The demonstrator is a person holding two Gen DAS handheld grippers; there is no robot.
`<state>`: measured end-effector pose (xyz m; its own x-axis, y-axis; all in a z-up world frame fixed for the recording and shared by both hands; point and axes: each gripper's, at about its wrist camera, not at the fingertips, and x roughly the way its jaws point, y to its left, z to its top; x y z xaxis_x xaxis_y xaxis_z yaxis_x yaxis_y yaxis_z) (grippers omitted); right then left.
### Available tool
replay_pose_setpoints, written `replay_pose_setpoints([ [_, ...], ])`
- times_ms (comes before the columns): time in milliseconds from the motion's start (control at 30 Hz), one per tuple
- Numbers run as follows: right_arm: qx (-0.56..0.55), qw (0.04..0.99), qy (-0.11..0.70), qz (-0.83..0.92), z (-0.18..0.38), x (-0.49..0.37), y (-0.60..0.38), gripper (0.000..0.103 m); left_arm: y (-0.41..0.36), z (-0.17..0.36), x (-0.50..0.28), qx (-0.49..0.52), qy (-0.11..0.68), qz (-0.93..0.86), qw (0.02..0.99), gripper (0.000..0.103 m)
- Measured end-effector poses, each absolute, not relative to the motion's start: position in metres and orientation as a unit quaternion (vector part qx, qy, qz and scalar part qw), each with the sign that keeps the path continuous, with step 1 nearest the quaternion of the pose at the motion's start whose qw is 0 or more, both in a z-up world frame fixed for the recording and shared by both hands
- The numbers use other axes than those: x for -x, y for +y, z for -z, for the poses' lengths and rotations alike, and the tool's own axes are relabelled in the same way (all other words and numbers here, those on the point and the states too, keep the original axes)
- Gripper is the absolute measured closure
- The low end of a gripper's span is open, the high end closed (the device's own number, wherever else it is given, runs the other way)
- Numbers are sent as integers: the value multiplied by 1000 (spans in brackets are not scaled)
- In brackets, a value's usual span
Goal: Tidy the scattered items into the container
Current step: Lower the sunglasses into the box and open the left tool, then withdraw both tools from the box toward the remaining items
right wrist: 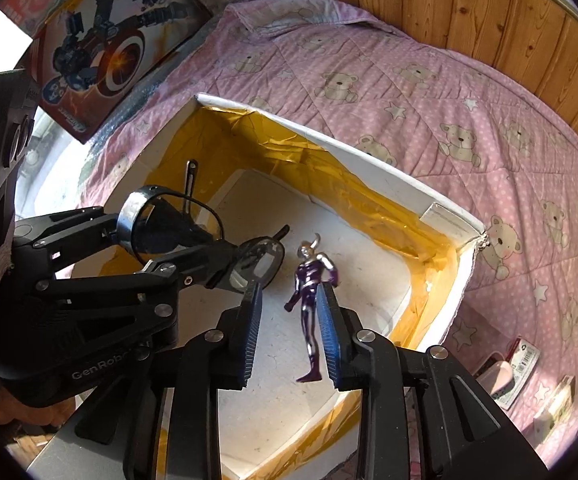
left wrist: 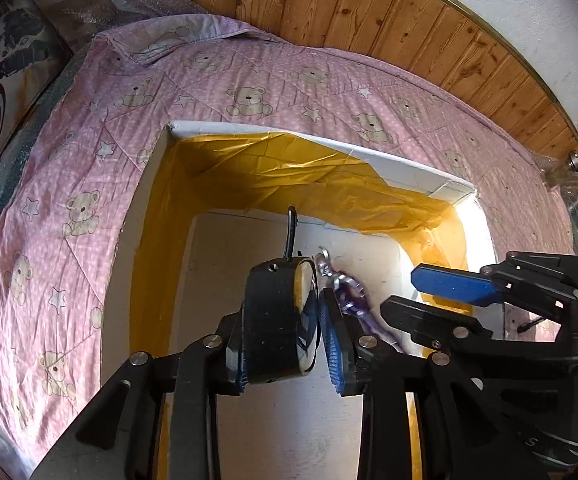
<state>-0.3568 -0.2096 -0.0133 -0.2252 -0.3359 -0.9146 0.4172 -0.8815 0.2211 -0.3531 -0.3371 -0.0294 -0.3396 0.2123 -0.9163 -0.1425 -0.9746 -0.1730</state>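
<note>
**Container under both grippers, magnifier held, figure between parted fingers**

The container [left wrist: 409, 172], a white box with walls lined in crinkled yellow-gold film, lies directly ahead of and below the left gripper [left wrist: 316, 322] in the left wrist view. That gripper's blue-padded fingers [left wrist: 335, 344] are clamped on a black-rimmed round magnifier with a folding stand [left wrist: 279, 320], which sits edge-on between them, a thin black arm rising from its top. Just beyond the right finger shows part of a shiny purple and silver toy figure [left wrist: 347, 290] over the white box floor. To the right, the right gripper [left wrist: 429, 294] reaches in with its fingers spread apart. A pink quilt printed with teddy bears and stars [left wrist: 249, 92] surrounds the box, with wooden wall panelling [left wrist: 369, 16] beyond.

In the right wrist view, the right gripper [right wrist: 289, 316] hangs over the box interior [right wrist: 377, 176], jaws parted. The toy figure [right wrist: 309, 300] stands upright between the fingers, close against the right one; whether it touches cannot be told. To the left, the left gripper [right wrist: 225, 254] holds the magnifier [right wrist: 145, 220] over the box's left side. Far left, a printed toy-box carton with a robot picture [right wrist: 105, 36] lies on the quilt [right wrist: 469, 92].
</note>
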Motion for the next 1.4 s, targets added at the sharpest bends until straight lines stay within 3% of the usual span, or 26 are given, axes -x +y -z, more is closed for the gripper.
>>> replay_pose_setpoints([
  [33,-572,241,33,783,12,355,-208,70,-338,30,353,564,-31,-818,108,55],
  [233,-566,245,20,787,3,344,-205,68,-336,24,350,557,-22,-823,108,49],
  [867,-536,267,-58,799,-34,275,-180,66,-370,-31,305,514,-54,-851,93,47],
  [1400,-509,296,-73,805,-50,219,-170,66,-351,-41,239,515,-45,-846,127,47],
])
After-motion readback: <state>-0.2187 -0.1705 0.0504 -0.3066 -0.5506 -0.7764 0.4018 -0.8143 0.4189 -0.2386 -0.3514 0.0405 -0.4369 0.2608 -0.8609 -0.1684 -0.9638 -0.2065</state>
